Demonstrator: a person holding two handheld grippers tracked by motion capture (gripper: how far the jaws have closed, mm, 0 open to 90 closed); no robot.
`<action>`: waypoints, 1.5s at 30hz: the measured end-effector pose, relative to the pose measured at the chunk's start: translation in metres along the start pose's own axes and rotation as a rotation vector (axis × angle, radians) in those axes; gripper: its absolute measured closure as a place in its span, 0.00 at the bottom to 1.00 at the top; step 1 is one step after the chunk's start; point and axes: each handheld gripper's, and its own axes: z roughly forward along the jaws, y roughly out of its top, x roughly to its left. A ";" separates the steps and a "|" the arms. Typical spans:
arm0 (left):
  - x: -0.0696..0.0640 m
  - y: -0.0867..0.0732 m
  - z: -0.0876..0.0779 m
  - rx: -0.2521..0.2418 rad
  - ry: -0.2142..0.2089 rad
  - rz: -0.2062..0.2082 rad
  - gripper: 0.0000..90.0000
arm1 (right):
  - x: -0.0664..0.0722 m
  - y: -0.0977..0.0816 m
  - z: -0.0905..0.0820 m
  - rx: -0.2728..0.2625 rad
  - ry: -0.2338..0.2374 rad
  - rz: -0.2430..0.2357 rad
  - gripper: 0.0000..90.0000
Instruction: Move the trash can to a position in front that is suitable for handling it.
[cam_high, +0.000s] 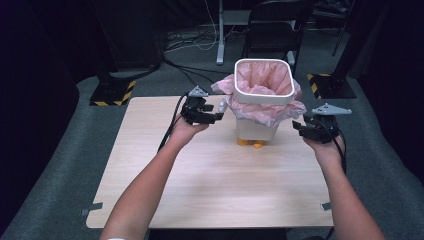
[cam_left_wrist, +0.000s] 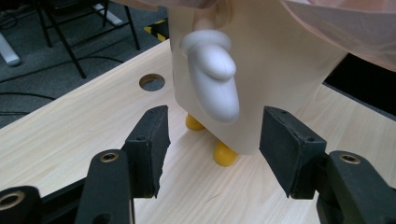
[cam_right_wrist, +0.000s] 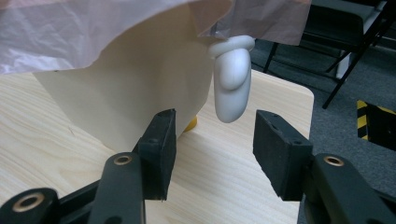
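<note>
A small white bin (cam_high: 256, 127) stands on yellow feet (cam_high: 250, 143) at the far middle of the table, lined with a pink bag (cam_high: 262, 80) that spills over its rim. A white flipper-shaped arm (cam_left_wrist: 215, 79) hangs on the side nearest my left gripper (cam_high: 218, 112), which stands open just left of the bin. In the left gripper view the open gripper (cam_left_wrist: 215, 140) frames that flipper and a yellow foot (cam_left_wrist: 225, 154) without touching either. My right gripper (cam_high: 298, 126) stands open just right of the bin. In its own view the gripper (cam_right_wrist: 215, 144) frames the other flipper (cam_right_wrist: 232, 84), with nothing between its pads.
The light wooden table (cam_high: 210, 190) has a round hole (cam_left_wrist: 152, 82) near its far edge. Behind it stand a black chair (cam_high: 275, 25) and two stand bases with hazard stripes (cam_high: 112, 92) (cam_high: 330, 86). Cables trail over the grey floor.
</note>
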 end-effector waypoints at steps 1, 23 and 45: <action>0.000 0.001 0.001 -0.005 -0.002 -0.001 0.47 | 0.000 0.001 0.001 0.003 -0.002 -0.002 0.53; 0.000 0.008 0.017 -0.036 -0.008 -0.036 0.58 | -0.001 0.016 0.026 0.020 -0.006 -0.012 0.53; 0.002 0.005 0.033 -0.013 -0.014 -0.064 0.73 | -0.013 0.024 0.046 0.039 0.024 0.031 0.70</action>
